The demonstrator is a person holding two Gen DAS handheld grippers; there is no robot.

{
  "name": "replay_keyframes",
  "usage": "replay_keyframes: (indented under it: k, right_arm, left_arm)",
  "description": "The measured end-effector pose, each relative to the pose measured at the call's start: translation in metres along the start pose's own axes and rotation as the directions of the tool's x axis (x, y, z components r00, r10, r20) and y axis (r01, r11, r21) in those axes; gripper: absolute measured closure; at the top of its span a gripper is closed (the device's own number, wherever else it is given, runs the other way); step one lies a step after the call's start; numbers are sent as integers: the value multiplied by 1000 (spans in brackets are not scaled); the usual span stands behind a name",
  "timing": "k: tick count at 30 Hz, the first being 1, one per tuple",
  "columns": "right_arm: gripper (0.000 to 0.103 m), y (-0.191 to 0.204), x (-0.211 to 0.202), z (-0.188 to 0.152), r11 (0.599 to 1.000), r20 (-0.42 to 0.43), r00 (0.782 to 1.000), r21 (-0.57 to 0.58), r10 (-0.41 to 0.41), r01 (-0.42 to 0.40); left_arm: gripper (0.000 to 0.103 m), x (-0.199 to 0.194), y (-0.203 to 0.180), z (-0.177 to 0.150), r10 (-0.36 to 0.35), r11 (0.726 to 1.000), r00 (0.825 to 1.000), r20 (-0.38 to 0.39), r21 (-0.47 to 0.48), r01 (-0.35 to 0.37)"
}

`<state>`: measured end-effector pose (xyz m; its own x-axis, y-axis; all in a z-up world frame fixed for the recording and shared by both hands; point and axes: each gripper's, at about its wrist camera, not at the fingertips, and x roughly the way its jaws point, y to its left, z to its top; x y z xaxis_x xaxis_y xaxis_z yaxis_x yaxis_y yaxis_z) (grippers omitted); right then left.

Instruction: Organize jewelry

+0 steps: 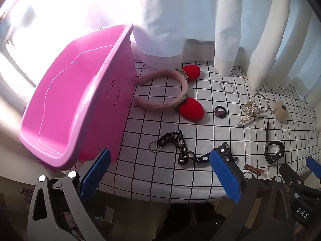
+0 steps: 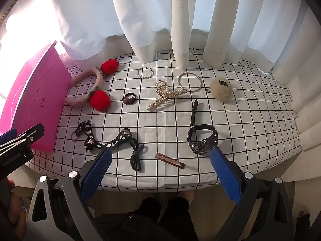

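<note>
Left gripper [image 1: 159, 167] and right gripper [image 2: 160, 167] held wide apart, nothing grasped, pink bin [image 1: 80, 92] far left, watch [image 2: 202, 138] near right, headband [image 2: 90, 88] beside bin.

You are in a home, by a sunlit window: white curtains [image 2: 180, 26] hang down to a counter [image 2: 164, 120] under a black-grid white cloth, where a pink plastic tub [image 1: 70, 100], a knitted headband [image 2: 90, 88] and a pearl hair clip [image 2: 164, 96] lie like bedroom belongings
</note>
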<state>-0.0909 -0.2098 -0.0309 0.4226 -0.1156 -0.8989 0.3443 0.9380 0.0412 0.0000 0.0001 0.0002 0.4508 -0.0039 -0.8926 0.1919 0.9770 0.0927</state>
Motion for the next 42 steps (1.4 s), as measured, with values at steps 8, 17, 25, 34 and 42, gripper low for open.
replay_keyframes:
  k: [8,17,25,34,42]
  right_arm:
    - [9,-1,1,0,1000,0,1000,1,-2,2]
    - [9,-2,1,-1,1000,-3,1000,0,1,-1]
    - [9,-2,1,-2,1000,-2,1000,0,2,-2]
    - [9,-1,1,-4,1000,-2,1000,1,1,-1]
    - [9,-1,0,-6,1000,-3,1000,2,1,-1]
  left_arm:
    - [6,-1,-2,2,5,1000,1000,7,4,-5]
    - [6,-1,-2,1,6,1000,1000,8,5,-6]
    - [6,-2,-3,1,9,1000,1000,10,5,-9]
    - [6,-3,-4,5,7,1000,1000,11,7,-7]
    - [6,-3,-4,4,7,1000,1000,14,6,-7]
